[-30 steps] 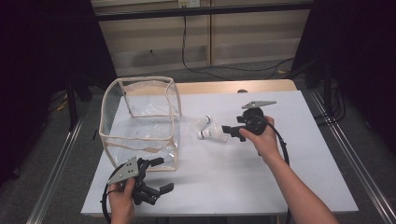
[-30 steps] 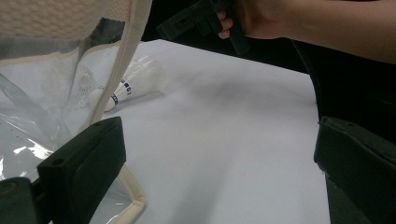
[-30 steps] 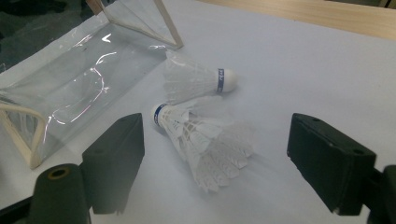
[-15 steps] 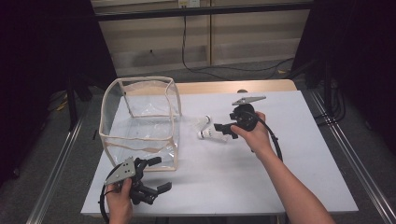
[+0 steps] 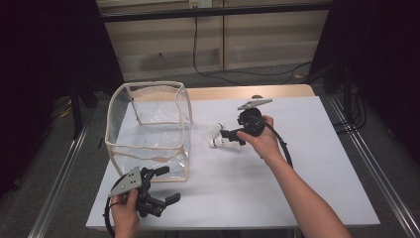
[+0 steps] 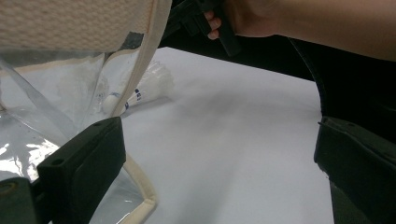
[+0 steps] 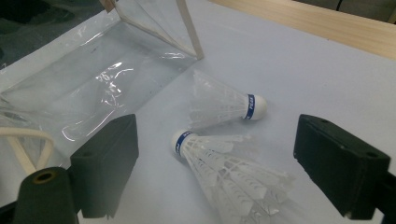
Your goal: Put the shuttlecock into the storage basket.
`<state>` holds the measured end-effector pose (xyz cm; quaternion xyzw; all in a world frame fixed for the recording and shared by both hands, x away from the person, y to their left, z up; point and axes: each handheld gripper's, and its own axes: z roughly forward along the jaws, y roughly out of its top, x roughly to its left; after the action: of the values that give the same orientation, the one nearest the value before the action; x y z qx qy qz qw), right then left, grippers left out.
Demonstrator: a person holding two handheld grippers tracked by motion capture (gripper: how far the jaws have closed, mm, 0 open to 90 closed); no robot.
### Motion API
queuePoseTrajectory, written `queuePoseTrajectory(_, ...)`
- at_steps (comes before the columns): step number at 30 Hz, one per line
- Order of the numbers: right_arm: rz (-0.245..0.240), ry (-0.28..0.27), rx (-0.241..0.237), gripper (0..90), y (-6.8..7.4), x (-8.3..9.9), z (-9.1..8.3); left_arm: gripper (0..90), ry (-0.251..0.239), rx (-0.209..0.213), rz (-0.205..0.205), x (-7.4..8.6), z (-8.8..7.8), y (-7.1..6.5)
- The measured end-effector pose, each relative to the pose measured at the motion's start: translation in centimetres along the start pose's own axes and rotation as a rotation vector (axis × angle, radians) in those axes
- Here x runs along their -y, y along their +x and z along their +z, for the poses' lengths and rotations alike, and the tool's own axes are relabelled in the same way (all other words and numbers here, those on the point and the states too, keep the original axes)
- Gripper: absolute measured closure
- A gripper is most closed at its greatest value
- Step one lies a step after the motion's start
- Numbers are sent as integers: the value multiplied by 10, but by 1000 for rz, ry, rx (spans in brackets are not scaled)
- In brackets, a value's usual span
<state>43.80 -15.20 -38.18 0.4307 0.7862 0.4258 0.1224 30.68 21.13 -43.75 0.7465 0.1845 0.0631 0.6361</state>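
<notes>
Two white feather shuttlecocks lie side by side on the white table (image 5: 307, 168), just right of a clear plastic bag with beige trim (image 5: 151, 85). In the right gripper view the nearer shuttlecock (image 7: 224, 163) lies between the jaws of my right gripper (image 7: 219, 154), untouched, and the farther shuttlecock (image 7: 224, 105) lies beyond it. That gripper is open, and its jaws have just opened a little further. From above, my right gripper (image 5: 227, 139) points left at the shuttlecocks (image 5: 218, 136). My left gripper (image 5: 167, 184) rests open and holds nothing at the bag's near corner.
The bag (image 6: 140, 60) stands upright and open at the top, close in front of my left gripper (image 6: 219, 158). Past it lie a shuttlecock (image 6: 149, 86) and the hand with the right gripper (image 6: 219, 28). A wooden strip (image 5: 277, 91) borders the table's far edge.
My right gripper has moved left, up to the shuttlecocks. The left gripper has stayed where it was.
</notes>
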Motion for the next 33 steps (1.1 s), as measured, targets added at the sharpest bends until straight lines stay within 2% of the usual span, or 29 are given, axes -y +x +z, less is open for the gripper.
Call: queuePoseTrajectory(33, -42, 39, 21, 108, 8, -14, 24, 23, 4, 4, -7, 1, 0, 0)
